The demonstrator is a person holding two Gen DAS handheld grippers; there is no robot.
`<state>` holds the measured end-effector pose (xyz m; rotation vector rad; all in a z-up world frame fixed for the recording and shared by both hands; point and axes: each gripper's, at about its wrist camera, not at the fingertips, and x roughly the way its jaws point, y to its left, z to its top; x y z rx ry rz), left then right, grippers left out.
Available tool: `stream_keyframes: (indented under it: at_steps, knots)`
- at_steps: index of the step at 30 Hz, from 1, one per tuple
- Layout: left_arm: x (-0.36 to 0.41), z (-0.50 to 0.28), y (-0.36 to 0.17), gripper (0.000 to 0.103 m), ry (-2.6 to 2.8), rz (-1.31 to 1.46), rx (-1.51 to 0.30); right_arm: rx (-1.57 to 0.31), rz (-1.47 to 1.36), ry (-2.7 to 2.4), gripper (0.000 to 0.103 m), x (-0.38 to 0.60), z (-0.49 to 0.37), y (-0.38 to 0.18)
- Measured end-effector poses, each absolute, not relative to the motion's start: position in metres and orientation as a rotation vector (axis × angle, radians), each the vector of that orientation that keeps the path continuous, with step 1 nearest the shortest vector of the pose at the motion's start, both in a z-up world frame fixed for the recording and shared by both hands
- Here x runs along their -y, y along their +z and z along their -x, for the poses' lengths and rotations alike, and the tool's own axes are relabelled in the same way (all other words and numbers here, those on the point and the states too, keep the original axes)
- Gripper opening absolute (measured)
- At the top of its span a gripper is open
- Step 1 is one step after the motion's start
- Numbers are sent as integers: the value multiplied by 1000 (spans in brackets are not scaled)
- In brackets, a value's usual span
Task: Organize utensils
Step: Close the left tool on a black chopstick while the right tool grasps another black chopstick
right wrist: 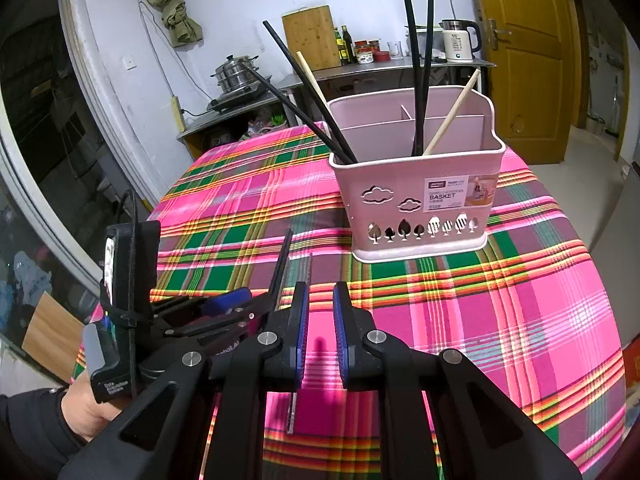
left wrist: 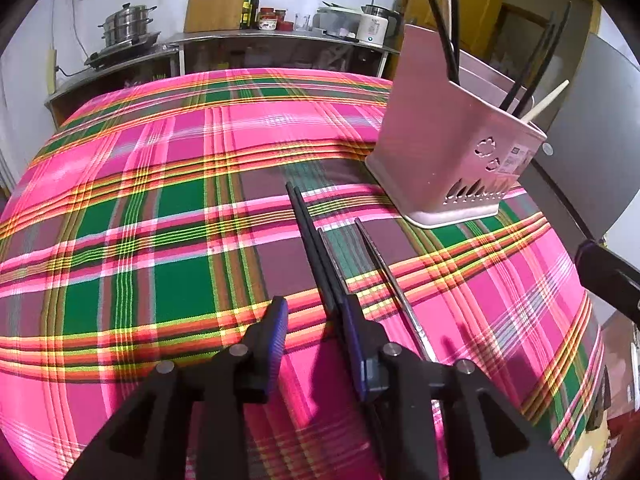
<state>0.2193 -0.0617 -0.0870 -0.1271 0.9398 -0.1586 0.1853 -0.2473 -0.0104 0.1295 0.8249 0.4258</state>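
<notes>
A pair of black chopsticks (left wrist: 310, 236) lies on the plaid tablecloth, pointing away from me. My left gripper (left wrist: 316, 314) is open low over the cloth; its right finger touches the chopsticks' near part. A thin metal chopstick (left wrist: 390, 276) lies just to their right. A pink utensil basket (left wrist: 448, 152) stands at the far right, holding several black and wooden chopsticks. In the right wrist view the basket (right wrist: 420, 200) stands ahead, and my right gripper (right wrist: 320, 312) hovers above the cloth, jaws slightly apart and empty. The left gripper (right wrist: 240, 300) and black chopsticks (right wrist: 282, 262) show to its left.
The plaid tablecloth (left wrist: 160, 220) covers a round table. A steel counter (left wrist: 248, 38) behind it carries pots, bottles, a cutting board and a kettle (right wrist: 458, 42). A grey chair back (left wrist: 592, 140) stands to the right of the table. A yellow door (right wrist: 520, 40) is at the far right.
</notes>
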Motion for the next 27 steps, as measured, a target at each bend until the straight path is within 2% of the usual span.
stream_keyframes:
  at_steps: [11, 12, 14, 27]
  knots:
    - [62, -215, -88, 28, -152, 84, -926, -826, -132, 421, 13, 248, -185, -10]
    - [62, -215, -88, 26, -153, 76, -927, -827, -132, 421, 13, 248, -184, -10]
    - [61, -215, -89, 14, -137, 56, -931, -828, -130, 422, 13, 246, -184, -10]
    - [-12, -194, -89, 9, -55, 142, -938, -866, -126, 489, 13, 216, -190, -26]
